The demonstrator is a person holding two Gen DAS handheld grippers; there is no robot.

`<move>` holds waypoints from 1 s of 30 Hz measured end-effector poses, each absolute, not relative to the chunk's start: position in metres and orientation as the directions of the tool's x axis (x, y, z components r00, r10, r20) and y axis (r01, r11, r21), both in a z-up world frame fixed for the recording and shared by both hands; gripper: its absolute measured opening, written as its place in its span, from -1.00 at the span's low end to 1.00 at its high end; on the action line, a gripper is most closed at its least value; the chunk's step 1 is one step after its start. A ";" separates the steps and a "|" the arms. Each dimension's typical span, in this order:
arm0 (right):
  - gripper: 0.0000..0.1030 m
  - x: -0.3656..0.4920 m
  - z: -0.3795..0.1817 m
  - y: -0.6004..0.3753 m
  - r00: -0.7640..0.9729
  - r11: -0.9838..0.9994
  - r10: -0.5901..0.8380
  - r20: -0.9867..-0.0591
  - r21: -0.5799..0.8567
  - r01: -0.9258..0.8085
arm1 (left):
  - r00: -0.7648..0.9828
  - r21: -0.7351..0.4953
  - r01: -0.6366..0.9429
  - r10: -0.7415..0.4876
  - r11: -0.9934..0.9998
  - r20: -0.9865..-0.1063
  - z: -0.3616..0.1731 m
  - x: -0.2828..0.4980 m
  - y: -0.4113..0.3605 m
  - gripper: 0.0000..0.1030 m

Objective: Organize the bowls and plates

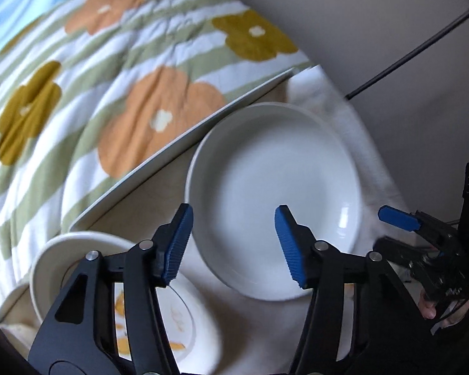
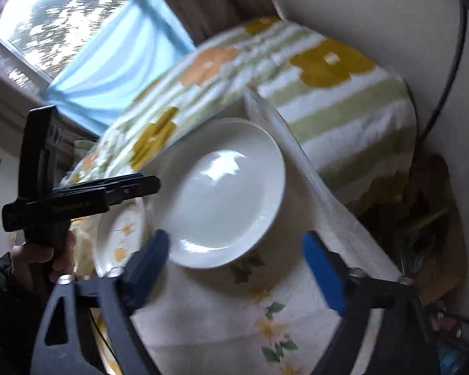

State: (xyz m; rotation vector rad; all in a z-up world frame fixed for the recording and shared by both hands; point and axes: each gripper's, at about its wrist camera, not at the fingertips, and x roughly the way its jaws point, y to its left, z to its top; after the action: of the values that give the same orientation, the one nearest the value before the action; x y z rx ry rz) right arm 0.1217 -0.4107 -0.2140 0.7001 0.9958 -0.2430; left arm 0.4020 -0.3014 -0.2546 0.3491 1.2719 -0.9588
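Plate [image 1: 272, 200] white, bare and deep-rimmed, flat on a small cloth-covered table [image 2: 234, 318].

Nearest in the left wrist view: left gripper [image 1: 234, 243] spread wide, empty, blue pads hovering over the plate's near rim without touching. Below left of those pads, a flower-printed dish [image 1: 184, 318] with a plain bowl [image 1: 65, 250] just beside it (overlap hard to judge). Off to the right edge, right gripper [image 1: 400, 218], seen side-on there; in its own view [image 2: 237, 265] likewise parted wide, holding nothing, left pad blurred at the plate's edge. Past the plate, a bed with a striped, flowered quilt [image 1: 109, 93]; farthest, a blue curtain [image 2: 115, 72] and bright window [image 2: 56, 9].
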 end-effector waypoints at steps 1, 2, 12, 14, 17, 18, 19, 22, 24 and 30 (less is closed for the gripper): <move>0.31 0.124 -0.223 -0.414 0.530 0.743 0.122 -0.840 0.431 0.512 | -0.014 -0.271 0.770 -0.410 0.577 -0.912 -0.257 0.405 -0.302 -0.06; 0.21 0.126 -0.228 -0.416 0.523 0.733 0.122 -0.844 0.432 0.526 | -0.037 -0.285 0.768 -0.404 0.574 -0.914 -0.262 0.410 -0.303 -0.14; -0.31 0.142 -0.246 -0.414 0.501 0.706 0.096 -0.860 0.414 0.575 | -0.041 -0.271 0.791 -0.395 0.548 -0.918 -0.274 0.415 -0.309 -0.34; -0.32 0.144 -0.249 -0.415 0.499 0.700 0.094 -0.862 0.413 0.582 | -0.026 -0.248 0.794 -0.376 0.555 -0.926 -0.277 0.417 -0.311 -0.55; -0.48 0.147 -0.251 -0.416 0.488 0.702 0.080 -0.869 0.397 0.592 | -0.038 -0.261 0.785 -0.376 0.562 -0.926 -0.284 0.423 -0.309 -0.67; -0.55 0.146 -0.252 -0.416 0.482 0.702 0.074 -0.873 0.389 0.596 | -0.041 -0.260 0.785 -0.371 0.563 -0.928 -0.286 0.423 -0.309 -0.68; -0.58 0.147 -0.253 -0.415 0.476 0.704 0.069 -0.877 0.381 0.600 | -0.049 -0.267 0.785 -0.374 0.559 -0.926 -0.289 0.424 -0.308 -0.68; -0.68 0.148 -0.254 -0.416 0.472 0.706 0.061 -0.879 0.372 0.602 | -0.039 -0.261 0.785 -0.376 0.562 -0.926 -0.289 0.424 -0.309 -0.68; -0.68 0.148 -0.254 -0.415 0.470 0.711 0.059 -0.881 0.367 0.599 | -0.030 -0.253 0.787 -0.375 0.563 -0.927 -0.289 0.423 -0.309 -0.69; -0.68 0.146 -0.250 -0.414 0.479 0.726 0.048 -0.876 0.360 0.586 | 0.000 -0.235 0.789 -0.383 0.567 -0.924 -0.281 0.420 -0.309 -0.69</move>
State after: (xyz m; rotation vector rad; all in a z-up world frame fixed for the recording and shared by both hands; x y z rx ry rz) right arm 0.1461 -0.4140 -0.2499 0.7077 1.0348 -0.3634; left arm 0.4198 -0.3094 -0.2813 0.4050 1.2609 -0.9609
